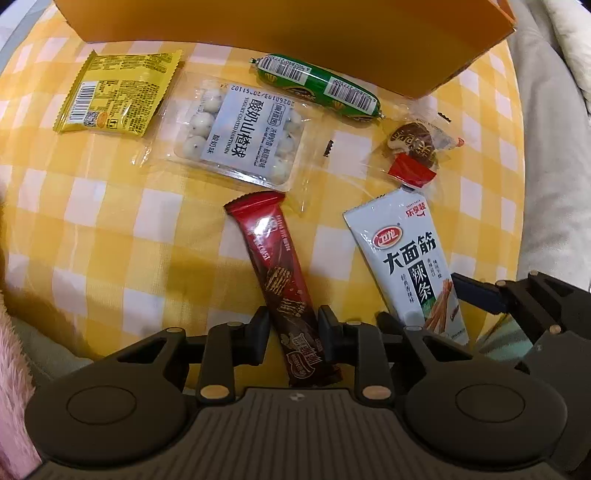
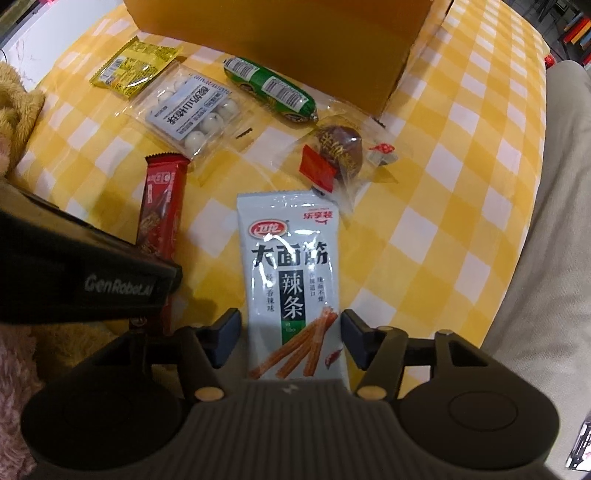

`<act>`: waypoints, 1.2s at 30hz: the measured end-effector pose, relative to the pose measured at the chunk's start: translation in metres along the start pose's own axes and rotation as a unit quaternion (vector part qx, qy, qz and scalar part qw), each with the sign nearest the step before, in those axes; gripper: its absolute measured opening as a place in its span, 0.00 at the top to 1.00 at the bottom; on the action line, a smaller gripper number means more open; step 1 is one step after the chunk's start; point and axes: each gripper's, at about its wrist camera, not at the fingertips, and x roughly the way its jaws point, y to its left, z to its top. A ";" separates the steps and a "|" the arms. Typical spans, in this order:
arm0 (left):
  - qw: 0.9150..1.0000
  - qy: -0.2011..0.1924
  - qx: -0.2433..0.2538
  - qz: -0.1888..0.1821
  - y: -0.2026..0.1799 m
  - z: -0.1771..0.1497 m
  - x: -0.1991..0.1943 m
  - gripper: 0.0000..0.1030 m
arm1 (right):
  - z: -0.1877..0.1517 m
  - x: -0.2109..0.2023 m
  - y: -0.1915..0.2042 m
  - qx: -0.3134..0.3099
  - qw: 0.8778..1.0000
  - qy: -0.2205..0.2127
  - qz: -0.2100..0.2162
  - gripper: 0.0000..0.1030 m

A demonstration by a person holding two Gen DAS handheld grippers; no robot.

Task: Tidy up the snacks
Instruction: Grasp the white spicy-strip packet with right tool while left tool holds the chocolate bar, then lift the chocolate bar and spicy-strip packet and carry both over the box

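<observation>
Several snacks lie on a yellow checked cloth [image 1: 110,229] before an orange box [image 1: 332,33]. My left gripper [image 1: 293,328] is open, its fingers on either side of the red-brown wafer bar [image 1: 280,280]. My right gripper [image 2: 291,339] is open, its fingers on either side of the white spicy-strip packet [image 2: 291,280], which also shows in the left wrist view [image 1: 410,266]. Further back lie a clear pack of yogurt hawthorn balls [image 1: 240,133], a green sausage [image 1: 317,85], a yellow packet [image 1: 118,96] and a clear-wrapped brown snack [image 1: 417,147].
The orange box [image 2: 280,40] stands at the back of the cloth. A beige cushion [image 2: 554,221] lies to the right and pink fluffy fabric [image 1: 14,369] to the left. The left gripper's body [image 2: 81,273] shows at the left of the right wrist view.
</observation>
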 end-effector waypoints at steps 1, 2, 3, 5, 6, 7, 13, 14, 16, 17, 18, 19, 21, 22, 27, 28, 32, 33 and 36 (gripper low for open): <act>1.000 0.001 0.000 -0.005 0.002 0.000 -0.001 0.72 | 0.000 0.000 0.000 0.000 1.000 -0.001 -0.001 0.47; 1.000 0.002 0.001 -0.010 0.007 0.000 -0.002 0.72 | -0.001 -0.001 0.000 0.002 1.000 -0.004 -0.001 0.53; 1.000 0.002 -0.001 -0.010 0.010 0.000 -0.004 0.72 | -0.002 -0.002 0.000 0.004 1.000 -0.007 0.000 0.54; 1.000 -0.002 -0.002 -0.018 0.018 -0.001 -0.007 0.73 | -0.002 -0.003 0.000 0.006 1.000 -0.009 0.001 0.55; 1.000 -0.005 -0.001 -0.022 0.021 0.000 -0.009 0.73 | -0.003 -0.003 -0.002 0.009 1.000 -0.010 0.004 0.56; 1.000 -0.009 0.001 -0.026 0.024 0.000 -0.012 0.73 | -0.003 -0.004 -0.003 0.013 1.000 -0.011 0.005 0.56; 0.998 -0.033 0.003 -0.053 0.037 0.001 -0.032 0.74 | -0.008 -0.021 -0.005 0.038 0.998 -0.044 0.030 0.56; 0.998 -0.039 0.003 -0.059 0.040 0.001 -0.036 0.75 | -0.009 -0.024 -0.006 0.046 0.997 -0.049 0.036 0.56; 0.996 -0.055 0.006 -0.072 0.044 0.001 -0.045 0.75 | -0.010 -0.031 -0.007 0.064 0.995 -0.061 0.045 0.56; 0.995 -0.062 0.011 -0.074 0.047 0.001 -0.051 0.75 | -0.010 -0.034 -0.006 0.071 0.994 -0.069 0.045 0.56; 0.994 -0.071 0.018 -0.078 0.048 0.000 -0.055 0.75 | -0.010 -0.038 -0.005 0.076 0.993 -0.077 0.044 0.56; 0.993 -0.080 0.026 -0.084 0.049 0.000 -0.060 0.75 | -0.010 -0.042 -0.003 0.083 0.992 -0.087 0.045 0.56; 0.990 -0.096 0.047 -0.091 0.052 0.001 -0.068 0.76 | -0.009 -0.050 0.003 0.098 0.988 -0.107 0.049 0.56; 0.989 -0.103 0.053 -0.092 0.056 0.002 -0.071 0.76 | -0.008 -0.054 0.005 0.104 0.986 -0.117 0.054 0.56; 0.982 -0.133 0.084 -0.102 0.058 -0.003 -0.087 0.76 | -0.004 -0.069 0.018 0.145 0.977 -0.147 0.046 0.56; 0.981 -0.138 0.091 -0.104 0.059 -0.004 -0.091 0.76 | -0.004 -0.072 0.019 0.153 0.975 -0.153 0.046 0.56; 0.972 -0.167 0.118 -0.120 0.061 -0.009 -0.110 0.76 | -0.003 -0.087 0.022 0.182 0.966 -0.178 0.045 0.56; 0.968 -0.178 0.125 -0.122 0.061 -0.011 -0.116 0.76 | -0.003 -0.091 0.023 0.185 0.965 -0.185 0.039 0.56; 0.961 -0.206 0.142 -0.121 0.057 -0.011 -0.131 0.76 | 0.000 -0.103 0.024 0.196 0.960 -0.200 0.026 0.56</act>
